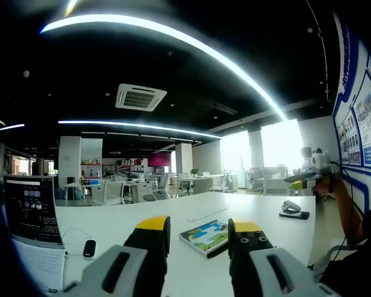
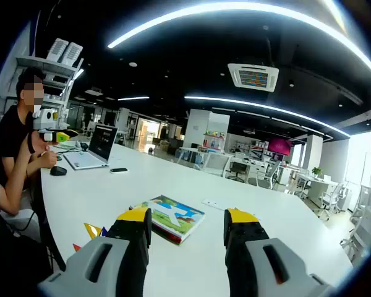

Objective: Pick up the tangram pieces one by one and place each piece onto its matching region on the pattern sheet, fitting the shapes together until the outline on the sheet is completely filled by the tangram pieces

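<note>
The right gripper [image 2: 188, 226] is held above the white table [image 2: 278, 216] with its jaws spread wide and nothing between them. The left gripper [image 1: 200, 235] is likewise wide open and empty, raised over the same table. The pattern sheet [image 2: 172, 216], a colourful printed board, lies flat just ahead of both grippers, between the jaw tips in the right gripper view. Loose tangram pieces [image 2: 93, 231], yellow with blue and red edges showing, lie near the table edge beside the right gripper's left jaw. No piece appears placed yet. To begin, lower one gripper squarely over a single piece, close across its straight edges, and lift without disturbing its neighbours. A laptop [image 2: 96, 150] stands well apart.
</note>
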Motion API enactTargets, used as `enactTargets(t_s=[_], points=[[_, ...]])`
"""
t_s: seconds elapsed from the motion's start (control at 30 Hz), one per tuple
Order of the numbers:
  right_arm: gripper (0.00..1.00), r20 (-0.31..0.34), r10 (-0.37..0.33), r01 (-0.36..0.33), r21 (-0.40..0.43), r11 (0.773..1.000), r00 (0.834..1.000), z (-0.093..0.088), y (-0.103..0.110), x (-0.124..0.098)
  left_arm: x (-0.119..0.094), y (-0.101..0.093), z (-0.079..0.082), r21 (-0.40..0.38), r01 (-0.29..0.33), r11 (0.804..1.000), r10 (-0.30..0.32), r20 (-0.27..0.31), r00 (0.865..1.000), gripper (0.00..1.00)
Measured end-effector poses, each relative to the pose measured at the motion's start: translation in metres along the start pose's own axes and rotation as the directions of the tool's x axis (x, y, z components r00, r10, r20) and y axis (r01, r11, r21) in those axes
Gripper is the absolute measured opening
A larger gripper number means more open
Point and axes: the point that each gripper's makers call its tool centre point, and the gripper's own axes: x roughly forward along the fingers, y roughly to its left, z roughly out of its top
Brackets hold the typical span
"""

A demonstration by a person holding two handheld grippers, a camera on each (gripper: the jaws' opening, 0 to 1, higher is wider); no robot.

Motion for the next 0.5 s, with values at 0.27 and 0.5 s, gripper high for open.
enactTargets(t_s=[0.27, 0.5], points=[[0.48, -0.005, 0.002, -0.002, -0.007, 1.000, 1.000, -0.0009, 0.0002, 0.0005, 0.0025, -0.0021, -0.0016, 0.003, 0.007, 1.000, -0.007, -0.007, 1.000, 0.39], [0.48, -0.009, 0.005, -0.005, -0.012, 1.000, 1.000, -0.0020, 0.0016, 0.0009, 0.0019, -0.0009, -0.0022, 0.001, 0.003, 1.000, -0.003, -0.009, 1.000, 0.38]])
